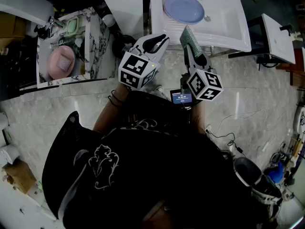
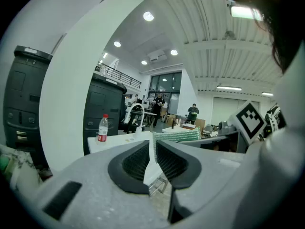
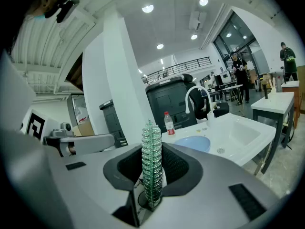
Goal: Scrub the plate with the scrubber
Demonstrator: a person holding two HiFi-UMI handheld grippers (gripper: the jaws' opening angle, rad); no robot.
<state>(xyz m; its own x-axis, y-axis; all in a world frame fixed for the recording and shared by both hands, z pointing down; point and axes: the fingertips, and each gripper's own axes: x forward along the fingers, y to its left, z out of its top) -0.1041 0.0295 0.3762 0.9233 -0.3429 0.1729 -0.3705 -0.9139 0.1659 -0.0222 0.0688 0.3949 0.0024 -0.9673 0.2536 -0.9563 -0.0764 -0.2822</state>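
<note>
A pale blue plate [image 1: 183, 7] lies in the white sink [image 1: 228, 20], ahead of both grippers; the right gripper view shows the plate [image 3: 191, 143] beyond the jaws. My right gripper [image 1: 193, 51] is shut on a green ribbed scrubber [image 1: 189, 38], which stands upright between its pads [image 3: 176, 168]. The scrubber [image 3: 151, 163] is held short of the sink's near edge, apart from the plate. My left gripper [image 1: 155, 43] hovers left of it, jaws shut with nothing between them. In the left gripper view the scrubber [image 2: 178, 135] shows past the left gripper [image 2: 153, 149].
A faucet [image 3: 195, 97] and a water bottle [image 3: 168, 123] stand at the sink's far side. A marble counter [image 1: 93, 46] with a pink bowl [image 1: 62, 63] is on the left. Another white basin [image 1: 279, 32] stands on the right. Cables [image 1: 224, 137] trail over the floor. People stand in the background.
</note>
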